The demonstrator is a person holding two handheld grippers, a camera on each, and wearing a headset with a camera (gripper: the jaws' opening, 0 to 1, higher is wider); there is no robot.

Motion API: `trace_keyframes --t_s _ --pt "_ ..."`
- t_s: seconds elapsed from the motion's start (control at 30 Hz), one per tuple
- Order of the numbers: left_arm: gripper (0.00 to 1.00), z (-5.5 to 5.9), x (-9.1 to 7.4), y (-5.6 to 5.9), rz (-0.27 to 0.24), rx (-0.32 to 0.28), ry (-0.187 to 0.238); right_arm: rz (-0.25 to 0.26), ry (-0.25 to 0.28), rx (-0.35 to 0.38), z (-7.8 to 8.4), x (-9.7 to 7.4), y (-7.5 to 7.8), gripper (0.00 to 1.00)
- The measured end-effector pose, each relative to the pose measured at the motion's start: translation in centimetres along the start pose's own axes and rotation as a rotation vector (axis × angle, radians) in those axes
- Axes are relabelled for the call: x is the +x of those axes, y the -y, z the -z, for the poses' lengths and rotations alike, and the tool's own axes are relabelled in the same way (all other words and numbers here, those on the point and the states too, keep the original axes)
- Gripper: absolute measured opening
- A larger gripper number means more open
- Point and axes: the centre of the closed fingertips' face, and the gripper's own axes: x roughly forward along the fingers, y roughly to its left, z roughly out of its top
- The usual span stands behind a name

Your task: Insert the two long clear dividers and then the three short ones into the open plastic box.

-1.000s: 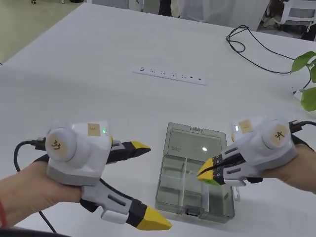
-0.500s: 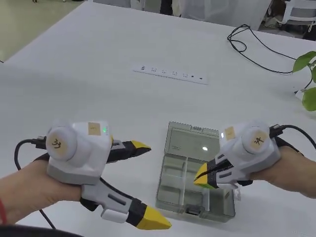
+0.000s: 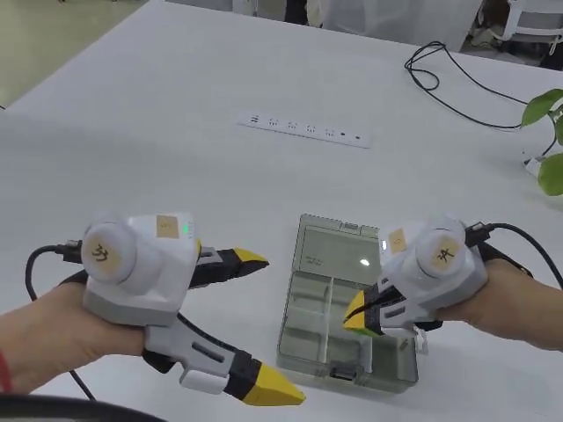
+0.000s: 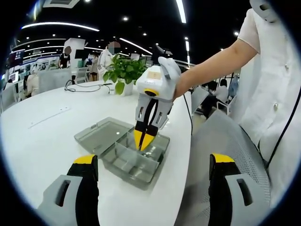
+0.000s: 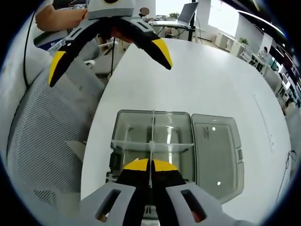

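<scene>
The left gripper [image 3: 262, 323] is held at the left, above the white worktop [image 3: 176, 105]. It is seen in the same spot as one second ago. Its two yellow-tipped jaws are spread wide apart, and nothing is held between them.

The clear plastic box [image 3: 295, 347] is seen in the middle, near the front edge of the worktop. It has not been moved. Its lid [image 3: 339, 251] is laid open and flat on the far side.

The right gripper [image 3: 356, 316] has been brought to the left and a little lower since then. Its tips are now placed over the middle of the box. Its jaws are pressed together on a thin clear divider [image 5: 152, 129]. In the right gripper view this divider is seen edge-on and is stood down inside the box. A second divider [image 5: 131, 143] is set across the box and is crossed by the held one.

Behind the box, a white power strip [image 3: 303, 130] is laid flat, well apart from it. A black cable [image 3: 444, 83] is looped farther to the right. The green leaves of a plant [image 3: 547, 141] are seen at the right edge.

In the head view, part of the box's right side is covered by the right gripper. In the right gripper view, a grey mesh chair [image 5: 42, 136] is seen beside the worktop.
</scene>
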Motion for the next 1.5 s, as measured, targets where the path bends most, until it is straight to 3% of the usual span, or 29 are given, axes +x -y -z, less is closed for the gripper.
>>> trace_keyframes --t_s 0.27,0.6,0.9,1.17,1.5 --pt "1.0 -0.1 0.0 0.1 -0.001 0.001 0.001 0.012 0.025 0.051 -0.1 -0.3 0.0 0.04" --pt "1.0 -0.1 -0.2 0.1 -0.007 -0.002 0.002 0.056 0.161 0.178 -1.3 -3.1 0.8 0.12" --pt "1.0 -0.1 -0.4 0.1 -0.011 -0.004 0.001 0.089 0.241 0.223 -1.4 -5.8 0.9 0.21" --pt "1.0 -0.3 -0.5 0.0 -0.013 -0.001 -0.001 0.118 0.245 0.243 0.3 -8.0 0.7 0.29" --pt "1.0 -0.4 -0.6 -0.1 -0.017 -0.003 0.001 0.157 0.204 0.274 4.5 -10.8 0.2 0.38"
